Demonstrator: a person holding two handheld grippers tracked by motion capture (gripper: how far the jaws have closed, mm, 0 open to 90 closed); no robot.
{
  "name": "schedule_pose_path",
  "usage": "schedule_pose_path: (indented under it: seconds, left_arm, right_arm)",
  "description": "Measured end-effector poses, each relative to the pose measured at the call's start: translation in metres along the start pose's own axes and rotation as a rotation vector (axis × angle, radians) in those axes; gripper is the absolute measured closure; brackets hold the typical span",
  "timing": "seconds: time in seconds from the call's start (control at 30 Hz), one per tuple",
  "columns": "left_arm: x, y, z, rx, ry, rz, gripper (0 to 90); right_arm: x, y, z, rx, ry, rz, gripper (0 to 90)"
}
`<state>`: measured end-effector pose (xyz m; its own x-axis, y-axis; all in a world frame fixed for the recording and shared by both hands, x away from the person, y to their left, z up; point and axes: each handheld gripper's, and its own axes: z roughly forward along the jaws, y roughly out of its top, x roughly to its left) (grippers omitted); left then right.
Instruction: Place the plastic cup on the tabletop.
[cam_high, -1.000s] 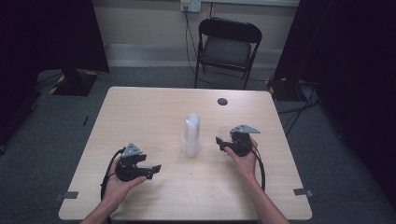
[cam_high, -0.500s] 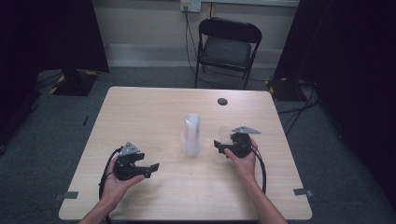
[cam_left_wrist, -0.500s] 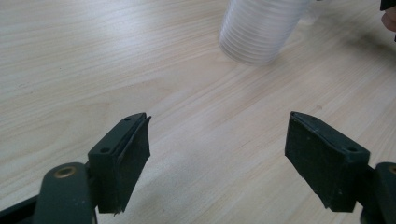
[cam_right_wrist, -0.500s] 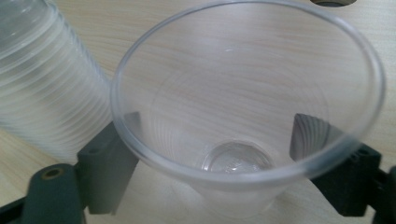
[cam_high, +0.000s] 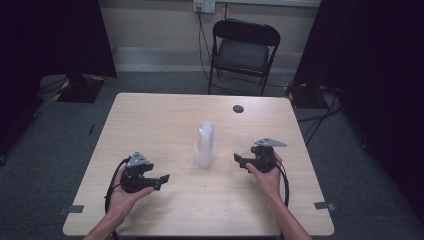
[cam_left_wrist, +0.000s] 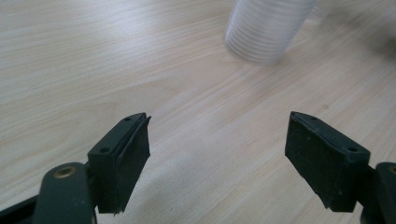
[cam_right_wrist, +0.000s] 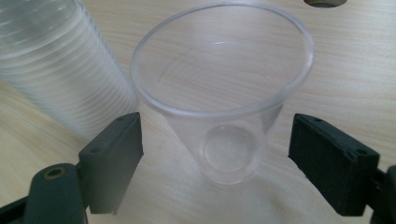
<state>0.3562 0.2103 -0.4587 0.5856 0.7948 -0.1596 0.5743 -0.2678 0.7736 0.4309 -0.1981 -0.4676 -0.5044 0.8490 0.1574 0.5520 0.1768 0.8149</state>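
A tall stack of clear plastic cups (cam_high: 205, 145) stands upright at the table's middle; it also shows in the left gripper view (cam_left_wrist: 268, 28) and the right gripper view (cam_right_wrist: 51, 70). A single clear cup (cam_high: 241, 144) (cam_right_wrist: 224, 107) stands upright on the table just right of the stack. My right gripper (cam_high: 241, 161) (cam_right_wrist: 217, 126) is open: its jaws have just been opening and stand either side of this cup, with gaps between pads and wall. My left gripper (cam_high: 162, 179) (cam_left_wrist: 217, 126) is open and holds nothing, low over the wood at the near left, pointing toward the stack.
The wooden table (cam_high: 150, 120) carries a small dark round thing (cam_high: 238, 108) near its far edge. A black folding chair (cam_high: 243, 50) stands behind the table. Dark curtains hang at both sides.
My right gripper has drawn back slightly toward the near edge, and the single cup now stands free in front of it. The left gripper has stayed put.
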Motion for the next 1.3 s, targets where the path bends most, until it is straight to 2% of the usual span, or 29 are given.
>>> schedule_pose_path:
  seconds: [0.2,0.53,0.67,0.8,0.9,0.93,1.07,1.17,1.23,1.3]
  left_arm:
    - [0.001,0.0,-0.001,0.001,0.002,-0.01,21.9]
    - [0.003,-0.003,-0.006,-0.002,0.017,-0.021,22.0]
    - [0.001,-0.002,-0.007,-0.023,0.023,-0.019,22.1]
    - [-0.002,-0.003,-0.008,-0.008,0.031,0.002,22.2]
    - [-0.005,-0.003,-0.006,0.004,0.007,-0.032,22.2]
    - [-0.005,-0.002,-0.006,0.013,0.005,-0.028,22.2]
    - [-0.009,-0.003,-0.006,0.03,0.033,0.035,22.2]
    - [-0.009,-0.004,-0.003,0.041,0.022,0.025,22.2]
    - [-0.007,-0.006,-0.001,0.064,0.022,0.034,22.6]
    - [-0.007,-0.006,0.0,0.063,0.022,0.031,22.8]
  right_arm:
    - [-0.001,0.003,-0.016,-0.012,0.01,0.013,17.2]
    - [0.003,0.001,-0.043,-0.027,0.024,0.0,20.0]
    - [0.01,-0.005,-0.055,-0.018,0.025,-0.026,21.2]
    - [0.019,-0.014,-0.065,-0.01,0.052,-0.027,20.1]
    - [0.024,-0.019,-0.07,0.003,0.059,-0.037,19.8]
    - [0.025,-0.021,-0.072,0.012,0.057,-0.039,19.2]
    - [0.027,-0.03,-0.08,0.023,0.063,-0.032,17.4]
    - [0.024,-0.044,-0.083,0.024,0.063,-0.002,17.2]
    - [0.022,-0.051,-0.08,0.055,0.039,-0.028,17.0]
    - [0.019,-0.054,-0.077,0.072,0.035,-0.024,16.3]
